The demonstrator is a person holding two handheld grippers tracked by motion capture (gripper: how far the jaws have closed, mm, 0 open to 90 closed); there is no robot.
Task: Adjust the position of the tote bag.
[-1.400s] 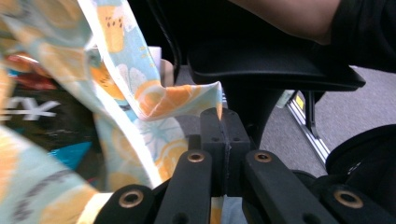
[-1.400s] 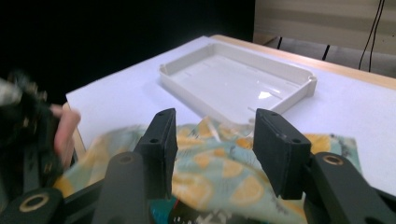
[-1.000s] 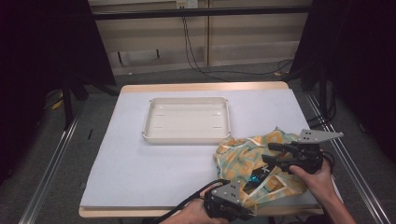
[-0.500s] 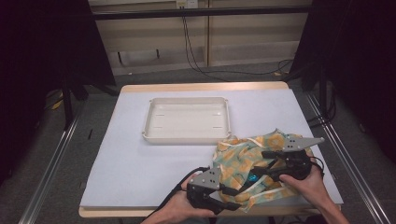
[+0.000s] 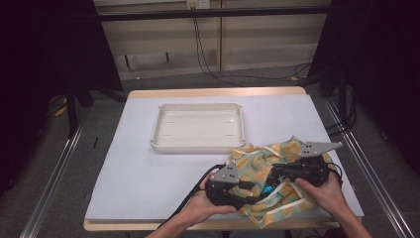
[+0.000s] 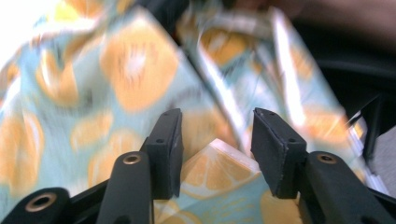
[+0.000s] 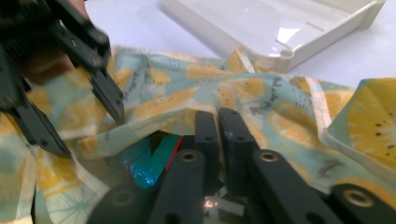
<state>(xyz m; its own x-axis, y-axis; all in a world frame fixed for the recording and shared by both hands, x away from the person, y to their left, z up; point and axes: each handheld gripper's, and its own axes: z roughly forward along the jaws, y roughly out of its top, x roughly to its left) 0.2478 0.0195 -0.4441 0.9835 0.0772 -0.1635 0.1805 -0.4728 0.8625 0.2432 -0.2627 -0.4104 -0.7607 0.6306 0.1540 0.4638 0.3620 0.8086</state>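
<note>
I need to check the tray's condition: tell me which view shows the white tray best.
The high view: the whole white tray sits beyond the lemon-print cloth, apparently empty. The right gripper view catches one end of it behind the cloth.

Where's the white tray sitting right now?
In the high view the white tray sits empty at the table's middle, toward the far side, just beyond the lemon-print cloth that both grippers work at the near right.

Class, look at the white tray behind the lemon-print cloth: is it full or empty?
Empty. In the high view the tray shows only its bare white floor, and the cloth lies outside it on the table, near its front rim.
</note>
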